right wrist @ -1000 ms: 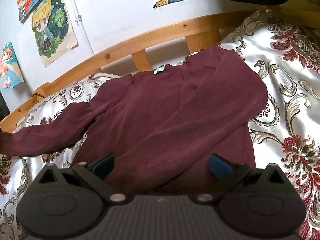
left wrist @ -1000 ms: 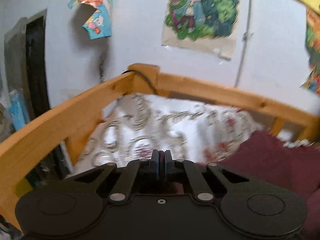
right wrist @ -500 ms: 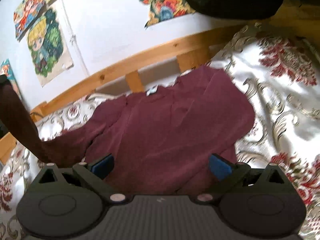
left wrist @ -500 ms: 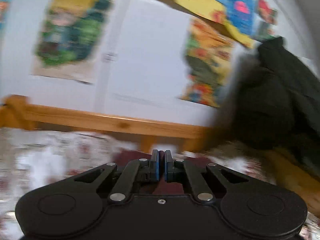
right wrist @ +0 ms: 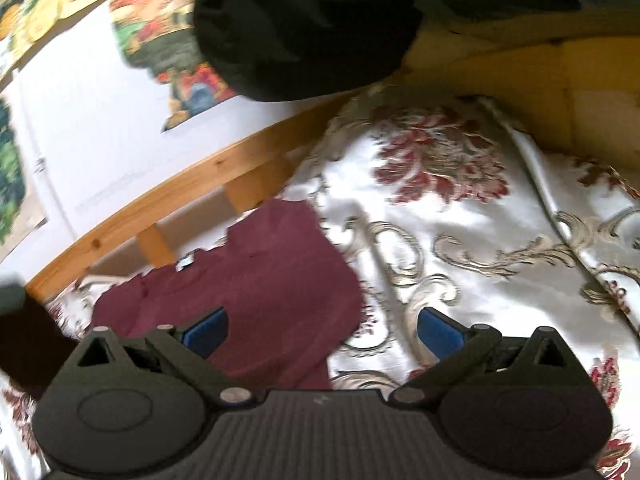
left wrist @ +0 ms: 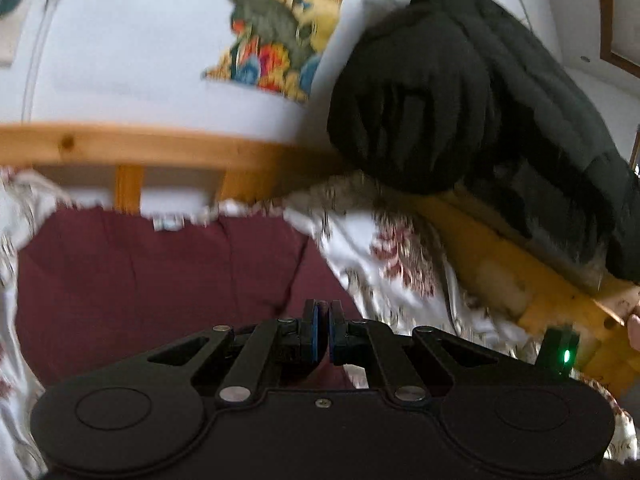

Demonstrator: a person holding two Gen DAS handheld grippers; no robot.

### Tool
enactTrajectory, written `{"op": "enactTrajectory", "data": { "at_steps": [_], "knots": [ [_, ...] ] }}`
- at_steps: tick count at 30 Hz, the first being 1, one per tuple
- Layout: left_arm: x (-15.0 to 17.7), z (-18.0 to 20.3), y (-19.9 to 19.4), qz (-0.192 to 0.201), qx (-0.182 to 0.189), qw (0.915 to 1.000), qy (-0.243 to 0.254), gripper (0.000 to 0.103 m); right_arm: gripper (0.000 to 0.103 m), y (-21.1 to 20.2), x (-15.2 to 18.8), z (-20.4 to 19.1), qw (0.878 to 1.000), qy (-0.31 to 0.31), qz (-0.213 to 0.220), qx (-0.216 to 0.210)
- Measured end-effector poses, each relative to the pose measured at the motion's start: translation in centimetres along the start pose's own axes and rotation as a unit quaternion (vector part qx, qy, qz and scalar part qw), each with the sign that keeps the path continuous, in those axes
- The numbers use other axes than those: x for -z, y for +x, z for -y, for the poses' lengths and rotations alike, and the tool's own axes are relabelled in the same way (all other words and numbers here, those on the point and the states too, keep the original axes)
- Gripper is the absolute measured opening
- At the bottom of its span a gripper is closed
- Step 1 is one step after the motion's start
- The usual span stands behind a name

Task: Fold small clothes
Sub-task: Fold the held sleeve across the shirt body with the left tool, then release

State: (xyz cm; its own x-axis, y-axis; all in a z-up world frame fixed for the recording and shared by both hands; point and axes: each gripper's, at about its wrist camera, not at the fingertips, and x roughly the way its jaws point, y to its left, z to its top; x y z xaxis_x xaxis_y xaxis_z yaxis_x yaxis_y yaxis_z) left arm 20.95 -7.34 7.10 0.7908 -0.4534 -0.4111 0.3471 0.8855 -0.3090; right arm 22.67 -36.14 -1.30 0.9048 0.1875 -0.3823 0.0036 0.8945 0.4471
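A maroon long-sleeved sweater [left wrist: 140, 280] lies flat on the flowered bedspread, its neck label toward the wooden rail. My left gripper [left wrist: 323, 320] hangs low over the sweater's right part, its blue pads pressed together with maroon cloth showing between and under them, which looks like the sleeve. In the right wrist view the sweater [right wrist: 260, 288] fills the lower left. My right gripper [right wrist: 322, 330] is open above the sweater's right edge, with nothing between its fingers. A dark blurred mass at the far left of that view hides part of the sweater.
A wooden bed rail [left wrist: 160, 148] runs behind the sweater along a white wall with posters. A black padded jacket [left wrist: 440, 100] hangs over the rail's right corner. The white and red flowered bedspread [right wrist: 460, 240] spreads to the right. A small green-lit device [left wrist: 564, 354] sits at the right.
My left gripper swung from the bed's left corner rightward across the sweater, staying shut, and the left sleeve rose off the bed with it. The right gripper turned right toward the bedspread, still open.
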Motion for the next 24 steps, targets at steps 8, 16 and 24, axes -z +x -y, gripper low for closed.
{"op": "enactTrajectory", "data": {
  "at_steps": [8,16,24],
  "knots": [
    [3.1,-3.8,-1.0,-0.039,0.003,0.996,-0.08,0.057,0.103,1.0,1.5,-0.5,0.999,-0.012,-0.03,-0.012],
    [5.3,-10.8,-4.7,-0.03,-0.163,0.9761,-0.141,0.073,0.103,1.9,3.9,-3.8,0.99,-0.1,-0.079,-0.063],
    [5.2,-18.9,-4.7,-0.023,-0.293,0.9439,-0.15,0.073,0.103,3.5,7.7,-7.2,0.957,-0.249,-0.141,-0.051]
  ]
}}
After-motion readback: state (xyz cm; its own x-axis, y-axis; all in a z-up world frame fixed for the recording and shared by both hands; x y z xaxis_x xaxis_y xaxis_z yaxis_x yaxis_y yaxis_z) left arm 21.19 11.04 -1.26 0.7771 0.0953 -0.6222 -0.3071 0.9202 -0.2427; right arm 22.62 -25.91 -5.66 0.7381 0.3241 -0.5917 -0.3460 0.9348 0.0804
